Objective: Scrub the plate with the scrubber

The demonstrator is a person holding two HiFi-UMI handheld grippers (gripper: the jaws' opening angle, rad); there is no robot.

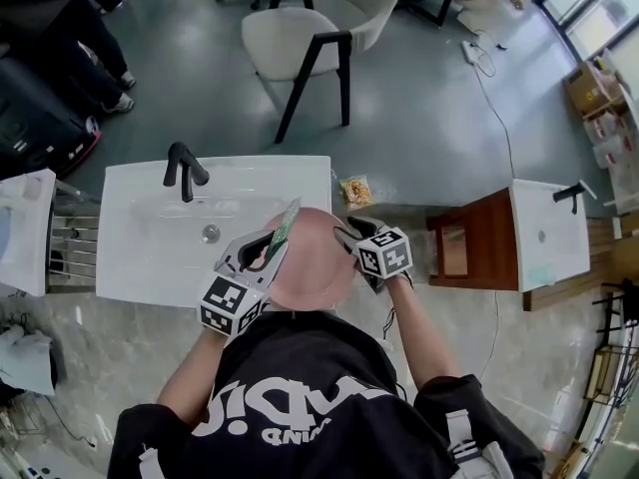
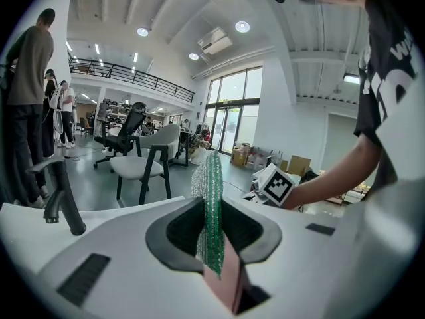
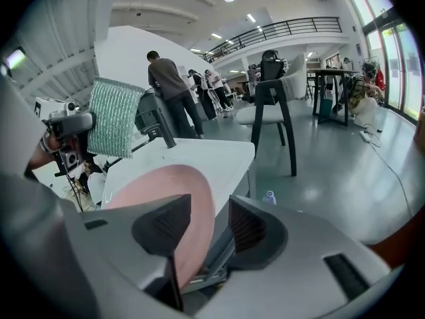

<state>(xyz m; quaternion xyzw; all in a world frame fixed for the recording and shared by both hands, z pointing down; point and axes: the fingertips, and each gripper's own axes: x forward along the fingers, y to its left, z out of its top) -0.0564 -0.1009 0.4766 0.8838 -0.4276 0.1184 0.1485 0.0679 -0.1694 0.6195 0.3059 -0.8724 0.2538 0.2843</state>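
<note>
A pink plate (image 1: 315,262) hangs over the white sink's front right corner, between my two grippers. My left gripper (image 1: 268,250) is shut on a green mesh scrubber (image 1: 283,225), which stands upright between its jaws (image 2: 211,198); a pink edge of the plate (image 2: 226,281) shows low in the same jaws. My right gripper (image 1: 351,239) is at the plate's right rim. In the right gripper view the plate (image 3: 166,191) lies between the jaws against the left pad, with a gap to the right pad, so this gripper (image 3: 209,224) is open. The scrubber (image 3: 116,118) shows beyond it.
The white sink basin (image 1: 150,228) with a black faucet (image 1: 183,171) lies ahead and left. A white chair (image 1: 310,28) stands behind it, a snack packet (image 1: 355,190) lies on the floor, and a second basin (image 1: 544,233) on a wooden stand is at right. People stand at far left.
</note>
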